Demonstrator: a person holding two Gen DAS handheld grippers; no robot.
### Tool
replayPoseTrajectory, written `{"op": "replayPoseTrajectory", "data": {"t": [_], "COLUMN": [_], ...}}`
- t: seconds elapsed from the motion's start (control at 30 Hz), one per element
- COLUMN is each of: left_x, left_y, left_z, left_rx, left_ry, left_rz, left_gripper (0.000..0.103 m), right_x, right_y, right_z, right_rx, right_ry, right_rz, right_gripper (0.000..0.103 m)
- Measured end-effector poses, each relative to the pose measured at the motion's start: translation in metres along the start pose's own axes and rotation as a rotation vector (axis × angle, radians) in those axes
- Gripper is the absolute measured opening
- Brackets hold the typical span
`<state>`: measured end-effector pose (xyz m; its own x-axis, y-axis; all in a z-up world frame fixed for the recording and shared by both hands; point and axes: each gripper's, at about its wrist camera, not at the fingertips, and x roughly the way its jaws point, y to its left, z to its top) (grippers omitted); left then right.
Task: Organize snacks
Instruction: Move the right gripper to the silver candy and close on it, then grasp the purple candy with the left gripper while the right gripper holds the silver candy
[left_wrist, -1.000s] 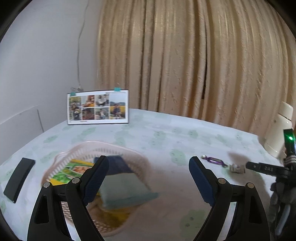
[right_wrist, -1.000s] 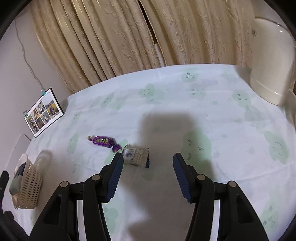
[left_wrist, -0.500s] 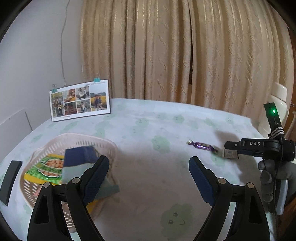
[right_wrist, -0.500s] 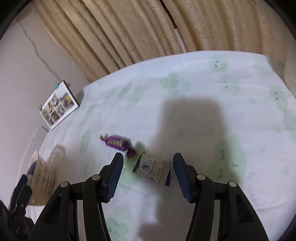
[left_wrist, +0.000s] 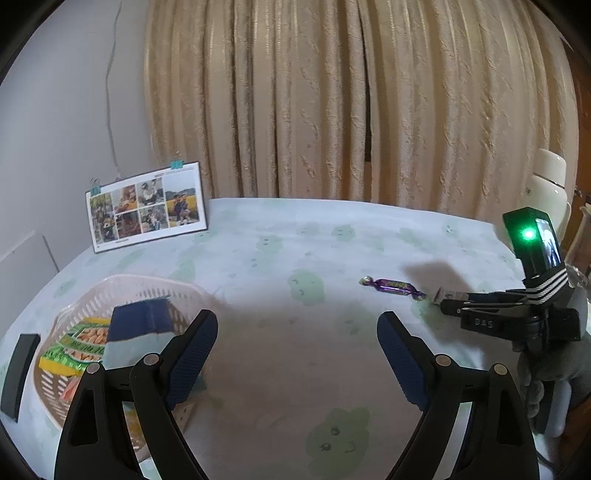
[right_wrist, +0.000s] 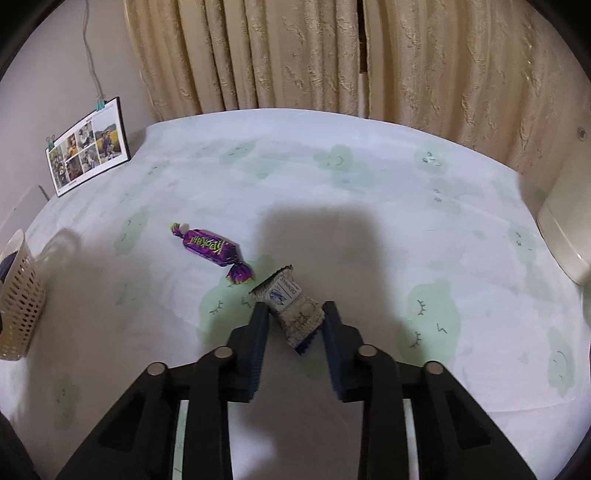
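Note:
My right gripper (right_wrist: 295, 314) is low on the table, its blue pads pressed against both sides of a small white snack packet (right_wrist: 291, 302). Just left of it lies a purple wrapped candy (right_wrist: 212, 249). The left wrist view shows the same candy (left_wrist: 393, 286), the packet (left_wrist: 447, 295) and the right gripper (left_wrist: 454, 306) at the right. My left gripper (left_wrist: 297, 343) hovers open and empty over the tablecloth. Beside its left finger stands a pink lattice basket (left_wrist: 122, 282) holding a green nut pack (left_wrist: 81, 343) and a dark blue pack (left_wrist: 140, 321).
A photo card (left_wrist: 147, 206) leans on the wall at the back left. A black flat object (left_wrist: 18, 369) lies left of the basket. A cream appliance (right_wrist: 565, 206) stands at the right edge, with curtains behind the table. The basket (right_wrist: 18, 295) is far left in the right wrist view.
My right gripper moved forward and down over the white packet and its jaws narrowed onto it. The left gripper drifted right, away from over the basket, and stayed open.

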<state>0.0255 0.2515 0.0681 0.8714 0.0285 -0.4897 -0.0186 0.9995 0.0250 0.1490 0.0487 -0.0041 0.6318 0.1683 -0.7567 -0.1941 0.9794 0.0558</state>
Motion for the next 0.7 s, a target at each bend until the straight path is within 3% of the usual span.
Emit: {"op": "replayPoseTrajectory", "data": {"t": [0.1,0.37,0.7], "left_x": [0.009,0.050,0.126], "left_y": [-0.007,-0.029,-0.069], "left_z": [0.005,0.023,0.031], "left_rx": [0.002,0.036,0.074], "left_ry": [0.022,0.082,0.226], "left_rz": [-0.038,-0.071,-0.143], "left_gripper": [0.088,0.088,0.088], "right_x": [-0.002,-0.011,-0.012], "right_y": [-0.012,-0.023,-0.037], "right_z": [0.000,-0.006,-0.010], "right_rx": [0.051,0.080,0.127], "right_ry": [-0.006,-0.010,-0.004], "right_rz": [0.028,0.048,0.104], "right_gripper": [0.017,0.017,0.017]}}
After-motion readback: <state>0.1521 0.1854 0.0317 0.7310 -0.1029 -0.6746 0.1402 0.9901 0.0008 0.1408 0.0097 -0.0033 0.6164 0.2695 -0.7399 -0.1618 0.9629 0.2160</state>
